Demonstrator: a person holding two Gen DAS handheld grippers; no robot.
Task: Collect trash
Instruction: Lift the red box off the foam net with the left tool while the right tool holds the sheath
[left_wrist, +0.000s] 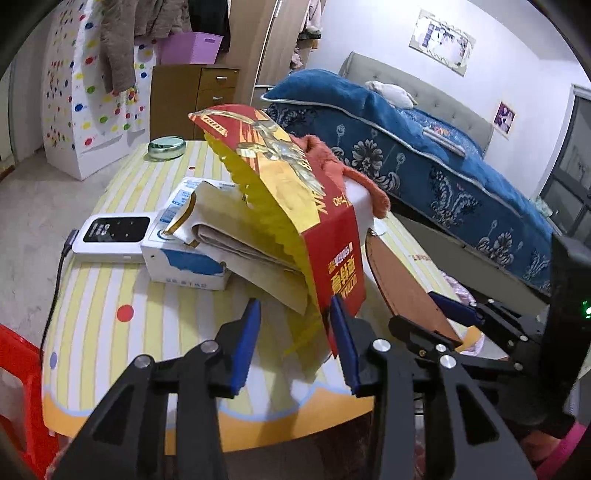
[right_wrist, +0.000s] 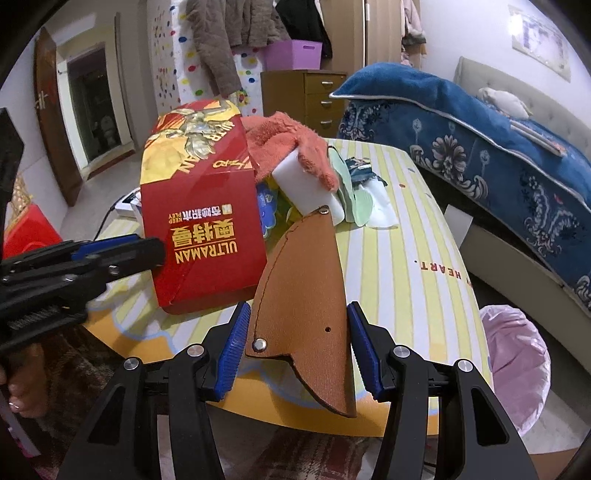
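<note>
Brown sheath (right_wrist: 303, 306) between right jaws.

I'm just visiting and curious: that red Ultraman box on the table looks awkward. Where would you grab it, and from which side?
Probably by the near bottom edge of the red box, coming from the table's front edge. The box stands tilted with its flap open, leaving a thin cardboard wall that narrow jaws can pinch. The left gripper already straddles that wall, jaws open. The far side is crowded by an orange cloth.

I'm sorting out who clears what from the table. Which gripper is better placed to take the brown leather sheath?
Right. The right gripper already has the sheath between its pads, while the left gripper stands open at the red box.
</note>
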